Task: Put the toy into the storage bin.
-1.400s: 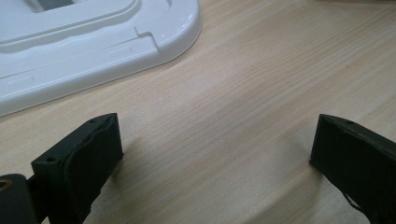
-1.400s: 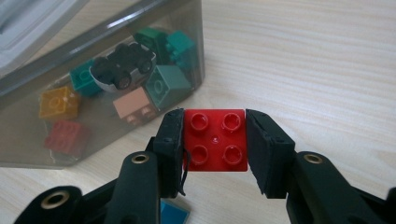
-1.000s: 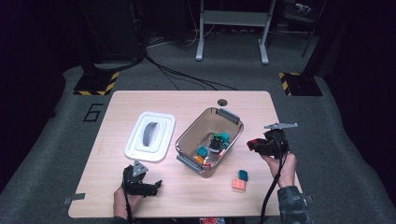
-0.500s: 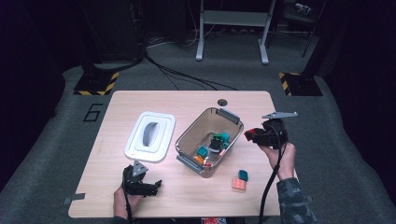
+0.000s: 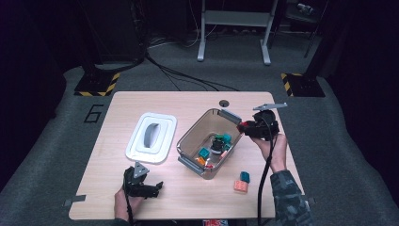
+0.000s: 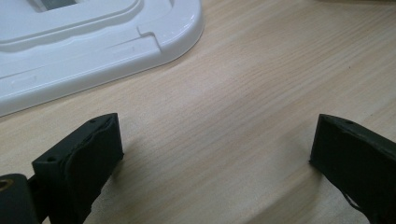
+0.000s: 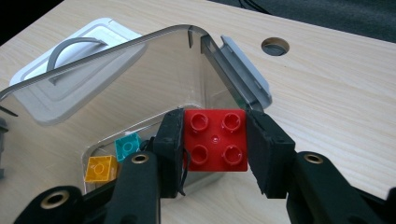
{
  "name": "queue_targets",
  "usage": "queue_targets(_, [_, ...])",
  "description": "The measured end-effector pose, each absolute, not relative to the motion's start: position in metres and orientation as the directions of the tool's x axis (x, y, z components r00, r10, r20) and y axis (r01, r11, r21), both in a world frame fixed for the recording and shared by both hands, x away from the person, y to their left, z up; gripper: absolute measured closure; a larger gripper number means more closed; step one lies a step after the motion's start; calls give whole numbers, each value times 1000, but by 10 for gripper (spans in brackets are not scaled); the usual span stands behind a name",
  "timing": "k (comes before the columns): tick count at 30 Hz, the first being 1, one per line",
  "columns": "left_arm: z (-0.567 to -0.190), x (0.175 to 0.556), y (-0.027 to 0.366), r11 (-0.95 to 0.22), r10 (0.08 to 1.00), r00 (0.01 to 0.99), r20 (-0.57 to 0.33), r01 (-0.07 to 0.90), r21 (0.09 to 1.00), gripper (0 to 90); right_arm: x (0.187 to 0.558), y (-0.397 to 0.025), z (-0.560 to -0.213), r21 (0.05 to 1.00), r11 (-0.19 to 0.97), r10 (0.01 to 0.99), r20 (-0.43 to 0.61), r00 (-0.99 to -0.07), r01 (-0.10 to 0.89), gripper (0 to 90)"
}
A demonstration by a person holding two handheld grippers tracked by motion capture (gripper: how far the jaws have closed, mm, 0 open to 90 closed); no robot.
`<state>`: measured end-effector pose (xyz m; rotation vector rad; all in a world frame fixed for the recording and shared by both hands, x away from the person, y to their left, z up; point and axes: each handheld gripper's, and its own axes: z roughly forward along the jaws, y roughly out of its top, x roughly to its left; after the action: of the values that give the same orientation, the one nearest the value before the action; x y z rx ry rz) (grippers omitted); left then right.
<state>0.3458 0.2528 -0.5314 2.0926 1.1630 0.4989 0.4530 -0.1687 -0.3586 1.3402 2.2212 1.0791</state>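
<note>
wooden table (image 5: 141, 197), lid (image 5: 151, 137), bin (image 5: 188, 141), 2 blocks (image 5: 242, 181)

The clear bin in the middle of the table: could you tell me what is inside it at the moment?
The clear bin holds several small blocks: teal, orange and a dark one. Anything beneath that pile is covered.

Spread tool (image 6: 212, 154) near white lid (image 6: 93, 42)
</note>
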Motion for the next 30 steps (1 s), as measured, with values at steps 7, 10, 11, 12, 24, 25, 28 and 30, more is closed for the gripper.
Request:
queue_targets(7, [-531,346,253,-367,850,526,4,589,720,21,467,-155,-366,735,293,848,96,-521,611,589])
queue_targets(10, [-531,346,253,-367,851,526,3,589,720,21,471,-151,-370,733,318,842,74,-535,601,588])
queue_targets(11, [-531,346,253,-367,851,526,3,589,720,21,471,-151,-370,733,318,842,74,-535,601,588])
queue_targets(12, [-531,346,253,-367,850,526,4,589,720,21,472,-147,-372,725,315,847,77,-526,613,588])
queue_targets(24, [-531,346,253,-367,850,526,4,589,720,21,476,-145,-381,693,351,856,35,-516,629,573])
queue_targets(25, [-531,346,253,-367,850,526,3,589,720,21,475,-144,-381,693,349,857,36,-514,631,559])
queue_targets(28, [-531,346,253,-367,850,526,4,589,720,21,474,-145,-380,690,342,860,44,-509,637,539])
queue_targets(30, [-531,346,253,-367,851,526,4,589,720,21,473,-147,-379,692,331,861,56,-505,641,505])
